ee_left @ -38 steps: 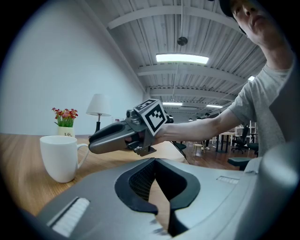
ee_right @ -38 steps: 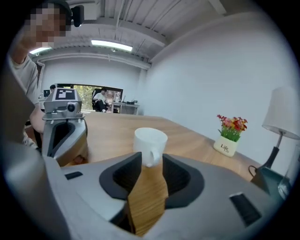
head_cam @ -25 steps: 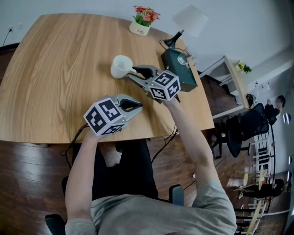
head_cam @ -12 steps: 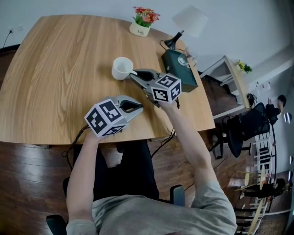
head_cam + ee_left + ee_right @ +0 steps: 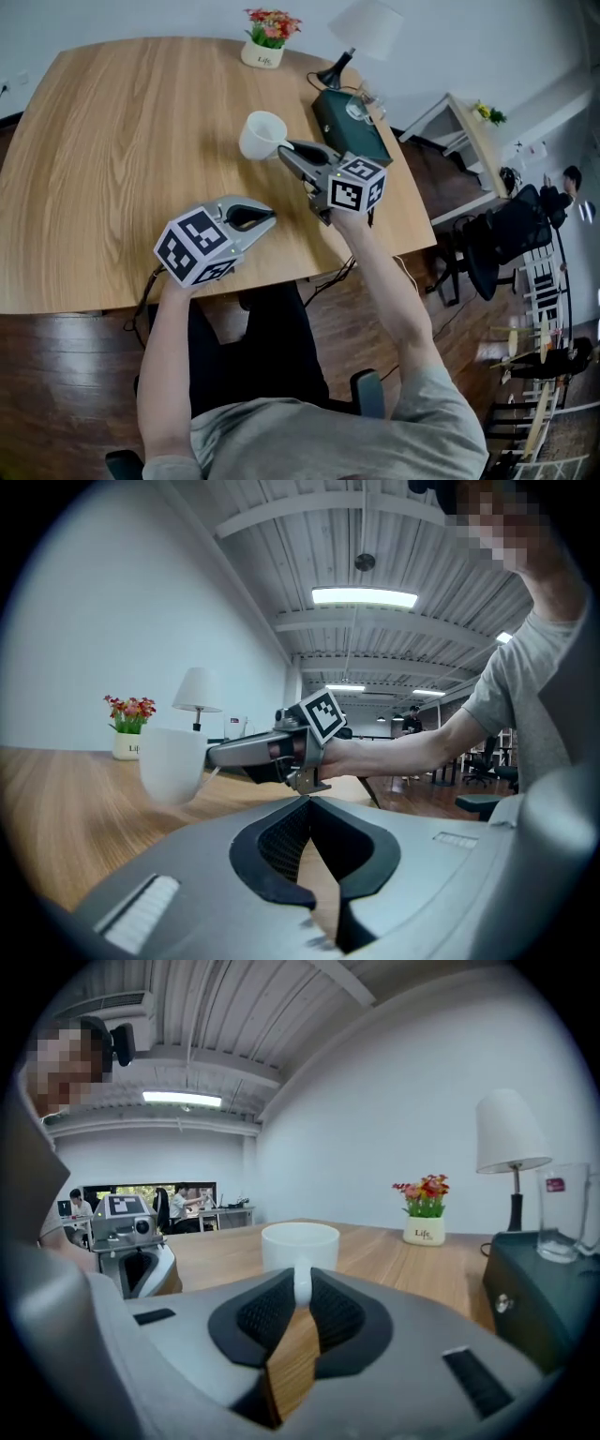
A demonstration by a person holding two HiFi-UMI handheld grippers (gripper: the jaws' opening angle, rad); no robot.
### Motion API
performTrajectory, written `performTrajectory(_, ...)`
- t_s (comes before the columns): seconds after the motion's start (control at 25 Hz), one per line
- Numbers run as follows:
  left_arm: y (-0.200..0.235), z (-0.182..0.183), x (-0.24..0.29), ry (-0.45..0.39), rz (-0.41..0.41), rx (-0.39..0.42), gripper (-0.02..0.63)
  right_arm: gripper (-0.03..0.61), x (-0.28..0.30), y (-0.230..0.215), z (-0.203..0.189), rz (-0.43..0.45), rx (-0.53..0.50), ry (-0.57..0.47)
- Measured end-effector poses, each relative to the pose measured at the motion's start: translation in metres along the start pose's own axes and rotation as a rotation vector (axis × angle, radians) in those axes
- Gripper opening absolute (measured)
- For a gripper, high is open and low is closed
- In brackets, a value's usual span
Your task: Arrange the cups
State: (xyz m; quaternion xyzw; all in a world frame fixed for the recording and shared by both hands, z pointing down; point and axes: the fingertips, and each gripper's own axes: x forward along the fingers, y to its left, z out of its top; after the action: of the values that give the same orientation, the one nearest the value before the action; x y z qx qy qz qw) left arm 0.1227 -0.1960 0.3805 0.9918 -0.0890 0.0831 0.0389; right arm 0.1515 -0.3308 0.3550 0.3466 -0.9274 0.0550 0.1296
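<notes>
A white cup point(image 5: 262, 134) hangs a little above the wooden table point(image 5: 112, 141), mouth tipped toward the far left. My right gripper point(image 5: 286, 147) is shut on its handle; the jaws have just been closing, with the handle between them. In the right gripper view the handle sits pinched between the pads point(image 5: 272, 1312), with the cup point(image 5: 300, 1241) just beyond the right gripper point(image 5: 301, 1288). My left gripper point(image 5: 272, 216) stays near the table's front edge, shut and empty. From the left gripper point(image 5: 309, 803) I see the cup point(image 5: 172, 761) held by the right gripper point(image 5: 216, 755).
A dark green box point(image 5: 352, 117) with a glass mug point(image 5: 359, 101) on top stands at the table's far right, just right of the cup. A table lamp point(image 5: 361, 33) and a small flower pot point(image 5: 263, 47) stand at the back edge. An office chair point(image 5: 497, 253) stands off to the right.
The right gripper's jaws closed on the cup's handle, and it then rose and rolled with the cup, carrying it a little toward the far side. The left gripper stayed put.
</notes>
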Motion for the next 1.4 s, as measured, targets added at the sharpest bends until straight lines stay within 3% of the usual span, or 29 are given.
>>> performTrajectory(0.16,0.000,0.001,0.000,0.000,0.001,-0.001,0.009,0.060,-0.051,-0.032,0.025,-0.089,0.008,-0.067)
performTrajectory(0.32,0.000,0.002,0.001,-0.002,0.002,-0.002,0.009,0.060,-0.115,-0.094,0.040,-0.238,0.009,-0.075)
performTrajectory(0.56,-0.001,0.003,0.002,-0.001,0.001,-0.002,0.009,0.060,-0.192,-0.186,0.012,-0.442,0.033,0.072)
performTrajectory(0.88,-0.001,0.004,0.002,-0.002,0.002,-0.005,0.009,0.060,-0.209,-0.211,-0.006,-0.469,0.089,0.117)
performTrajectory(1.2,0.000,0.004,0.001,-0.002,0.002,-0.004,0.009,0.060,-0.214,-0.211,-0.011,-0.461,0.065,0.129)
performTrajectory(1.4,0.000,0.003,0.002,0.000,0.000,-0.004,0.009,0.120,-0.225,-0.218,-0.009,-0.503,0.038,0.109)
